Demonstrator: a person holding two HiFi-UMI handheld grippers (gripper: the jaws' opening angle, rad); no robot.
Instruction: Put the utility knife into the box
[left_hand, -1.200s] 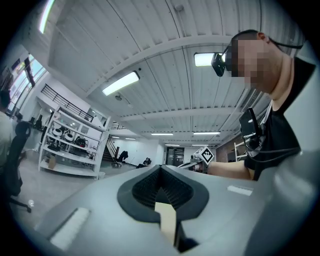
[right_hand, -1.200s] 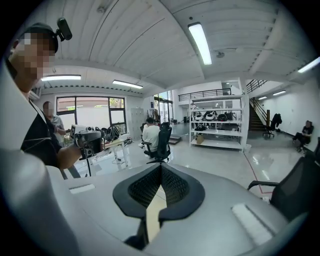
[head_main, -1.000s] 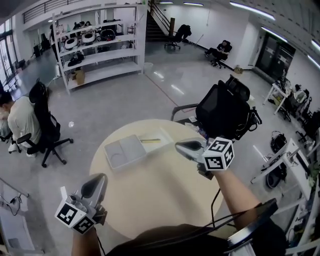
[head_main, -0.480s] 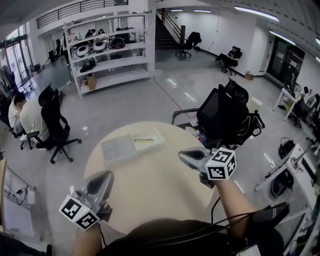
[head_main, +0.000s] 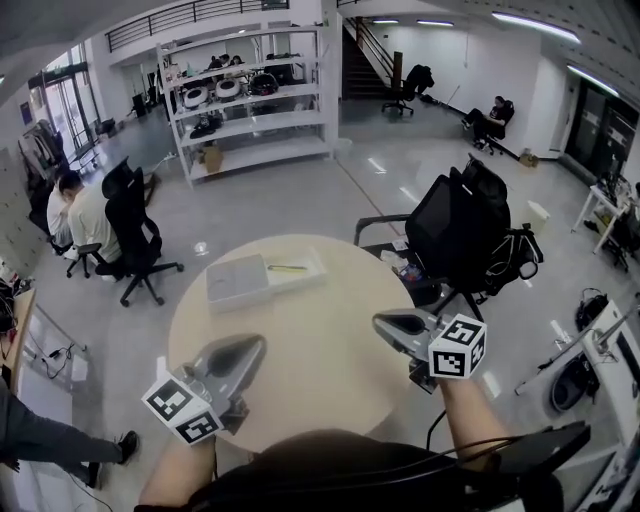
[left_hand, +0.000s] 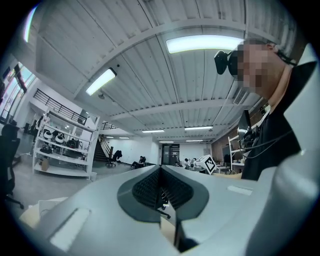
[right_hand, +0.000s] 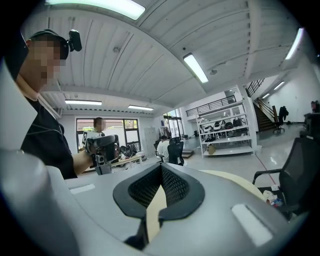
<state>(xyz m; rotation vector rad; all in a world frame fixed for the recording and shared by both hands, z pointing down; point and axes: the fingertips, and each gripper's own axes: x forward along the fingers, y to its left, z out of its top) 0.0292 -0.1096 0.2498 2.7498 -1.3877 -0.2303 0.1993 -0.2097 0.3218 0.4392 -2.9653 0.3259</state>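
A slim yellow utility knife (head_main: 287, 268) lies at the far side of the round beige table (head_main: 320, 345), on the white right half of the flat box (head_main: 302, 275). The box's grey left half (head_main: 236, 281) holds nothing that I can see. My left gripper (head_main: 256, 346) hovers over the table's near left edge, jaws shut and empty; its pads (left_hand: 150, 186) meet. My right gripper (head_main: 380, 322) hangs over the near right edge, also shut on nothing, pads (right_hand: 172, 184) together. Both are well short of the box. Each gripper view shows the other gripper: right (left_hand: 209, 163), left (right_hand: 102, 149).
A black office chair with a bag (head_main: 462, 235) stands just beyond the table's right side. A white shelving rack (head_main: 250, 105) is at the back. A seated person (head_main: 85, 220) in a chair is at the left, and another person's leg (head_main: 45, 440) is at the near left.
Both grippers have pulled back toward the table's near edge, away from the box. The left one has swung in from beside the table to over its rim. Jaws stay shut.
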